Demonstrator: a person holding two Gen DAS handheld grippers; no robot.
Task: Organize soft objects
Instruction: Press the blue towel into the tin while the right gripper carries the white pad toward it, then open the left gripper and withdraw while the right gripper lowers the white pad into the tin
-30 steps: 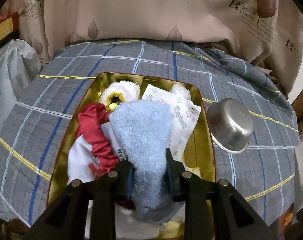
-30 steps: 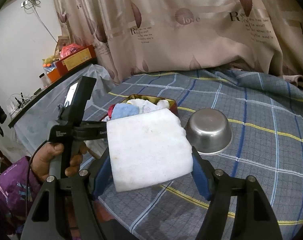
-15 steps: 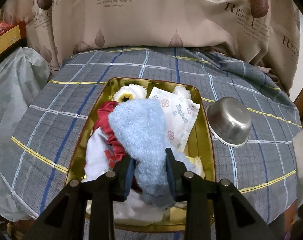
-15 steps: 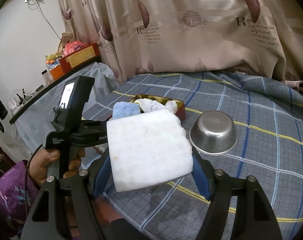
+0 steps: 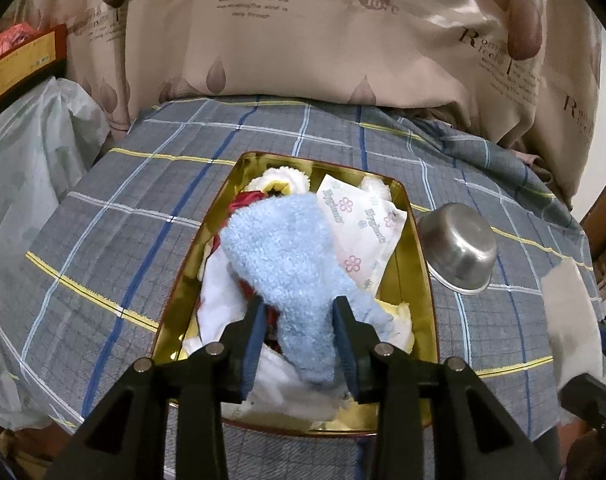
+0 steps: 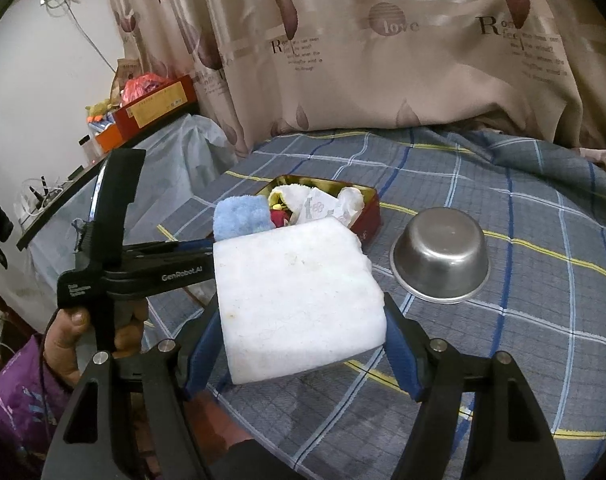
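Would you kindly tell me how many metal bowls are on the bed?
1. The metal bowl sits upside down on the plaid cover, beside the gold tin; others may be hidden outside both views.

The right gripper (image 6: 303,344) clamps a white pad (image 6: 295,304) above the checked cloth (image 6: 503,340). Beyond it the tin (image 6: 369,214) holds a blue towel (image 6: 241,216) and other soft things, beside an upturned steel bowl (image 6: 441,254). At left, a hand (image 6: 83,336) holds the left gripper (image 6: 143,268).

Black grippers, blue-padded jaws, silver screws; purple sleeve (image 6: 11,392).
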